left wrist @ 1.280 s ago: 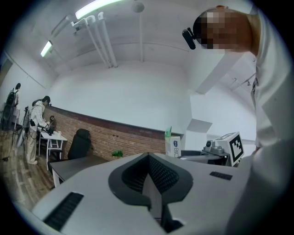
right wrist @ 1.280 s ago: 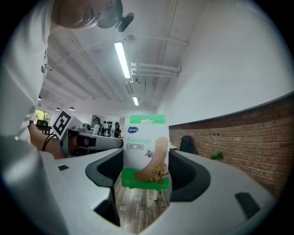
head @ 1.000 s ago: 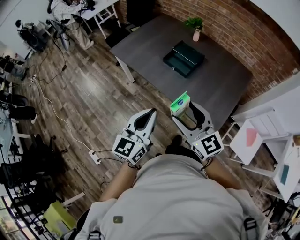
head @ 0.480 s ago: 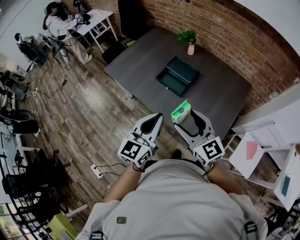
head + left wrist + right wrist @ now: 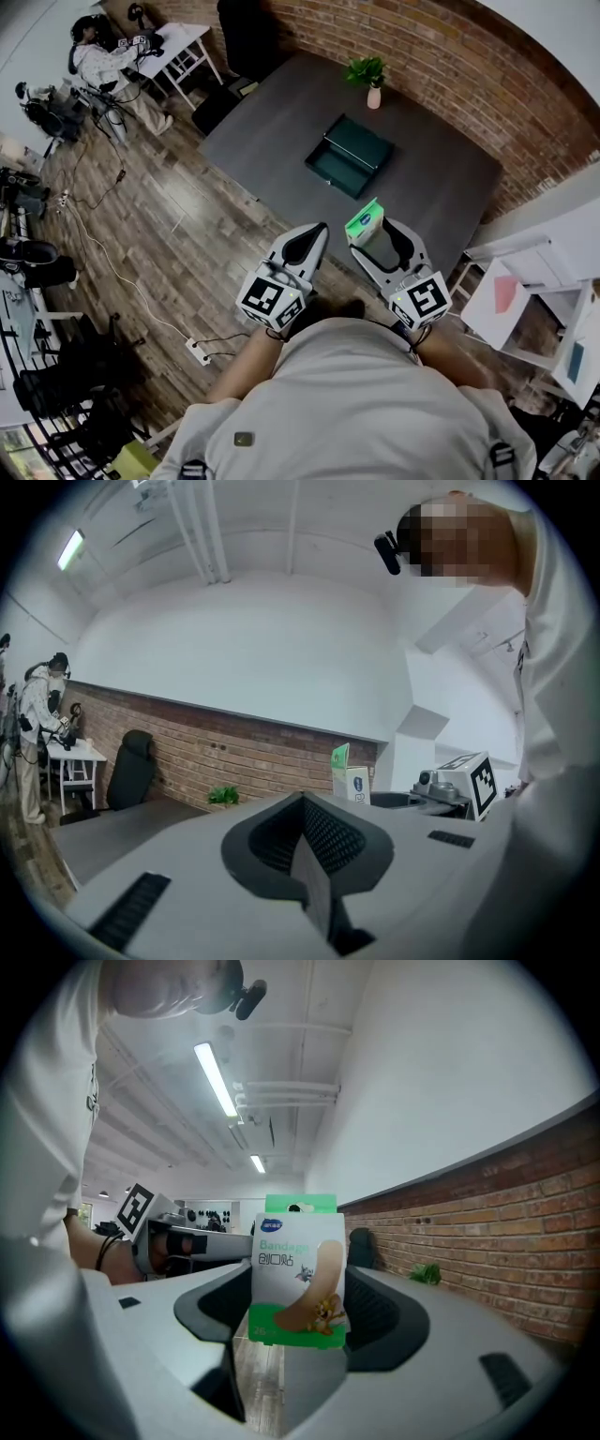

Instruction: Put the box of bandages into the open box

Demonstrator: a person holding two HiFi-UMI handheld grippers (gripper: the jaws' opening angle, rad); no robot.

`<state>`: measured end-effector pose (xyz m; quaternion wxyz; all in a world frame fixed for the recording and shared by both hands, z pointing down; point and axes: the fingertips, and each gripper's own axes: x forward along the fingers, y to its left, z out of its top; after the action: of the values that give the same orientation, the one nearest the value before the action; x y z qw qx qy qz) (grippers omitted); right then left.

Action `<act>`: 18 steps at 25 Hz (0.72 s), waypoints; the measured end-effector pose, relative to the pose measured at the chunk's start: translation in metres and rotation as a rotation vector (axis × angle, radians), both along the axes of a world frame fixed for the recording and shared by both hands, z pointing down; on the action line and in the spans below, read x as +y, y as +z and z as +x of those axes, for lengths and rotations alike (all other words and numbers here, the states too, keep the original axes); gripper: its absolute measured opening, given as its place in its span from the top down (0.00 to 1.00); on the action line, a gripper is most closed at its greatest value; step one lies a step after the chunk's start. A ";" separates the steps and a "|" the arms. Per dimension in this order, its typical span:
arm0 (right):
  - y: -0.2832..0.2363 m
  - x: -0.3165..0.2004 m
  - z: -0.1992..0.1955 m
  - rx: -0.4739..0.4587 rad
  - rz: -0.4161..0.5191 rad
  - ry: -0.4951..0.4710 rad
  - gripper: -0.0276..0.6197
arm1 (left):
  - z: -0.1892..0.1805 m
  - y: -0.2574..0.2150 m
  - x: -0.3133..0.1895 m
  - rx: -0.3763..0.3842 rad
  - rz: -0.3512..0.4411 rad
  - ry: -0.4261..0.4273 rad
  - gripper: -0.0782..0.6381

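My right gripper [image 5: 372,232] is shut on the green-and-white box of bandages [image 5: 363,221], which stands upright between the jaws in the right gripper view [image 5: 293,1272]. The box of bandages [image 5: 350,775] also shows far off in the left gripper view. The open dark green box [image 5: 349,157] lies on the dark grey table [image 5: 281,122], ahead of both grippers and well apart from them. My left gripper [image 5: 311,234] is shut and holds nothing; its jaws meet in the left gripper view [image 5: 305,832].
A small potted plant [image 5: 369,75] stands at the table's far edge by the brick wall [image 5: 450,56]. A white shelf unit [image 5: 539,281] is at the right. A person [image 5: 94,66] sits at a white desk at far left. Cables [image 5: 122,272] run over the wooden floor.
The view has moved forward, so the table and open box sit lower and nearer in the frame. Both grippers kept their hold and pose, the right still carrying the bandage box.
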<state>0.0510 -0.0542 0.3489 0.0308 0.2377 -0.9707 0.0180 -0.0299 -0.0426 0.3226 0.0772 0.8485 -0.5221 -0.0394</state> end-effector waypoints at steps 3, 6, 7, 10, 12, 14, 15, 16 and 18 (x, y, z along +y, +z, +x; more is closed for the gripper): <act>-0.001 -0.014 -0.015 0.008 0.000 0.034 0.50 | -0.014 0.000 -0.015 0.008 -0.004 0.040 0.87; -0.002 -0.029 -0.032 0.017 0.007 0.087 0.50 | -0.032 -0.002 -0.032 0.015 -0.009 0.085 0.87; -0.004 -0.035 -0.038 0.018 0.009 0.104 0.50 | -0.040 -0.003 -0.038 0.017 -0.008 0.101 0.87; -0.007 -0.049 -0.060 0.026 0.015 0.148 0.50 | -0.062 -0.004 -0.053 0.020 0.000 0.157 0.87; -0.010 -0.057 -0.076 0.037 0.022 0.173 0.50 | -0.076 -0.006 -0.064 0.022 0.004 0.193 0.87; -0.011 -0.066 -0.093 0.041 0.025 0.199 0.50 | -0.092 -0.007 -0.074 0.023 0.004 0.225 0.87; -0.011 -0.070 -0.101 0.040 0.024 0.212 0.50 | -0.100 -0.008 -0.078 0.024 0.003 0.240 0.87; -0.012 -0.073 -0.109 0.039 0.022 0.226 0.50 | -0.108 -0.008 -0.081 0.023 0.001 0.254 0.87; -0.011 -0.077 -0.123 0.039 0.016 0.251 0.50 | -0.122 -0.007 -0.086 0.023 -0.005 0.281 0.87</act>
<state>-0.0723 -0.1311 0.3379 0.0453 0.3580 -0.9326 0.0094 -0.1522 -0.1290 0.3158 0.0899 0.9124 -0.3975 -0.0365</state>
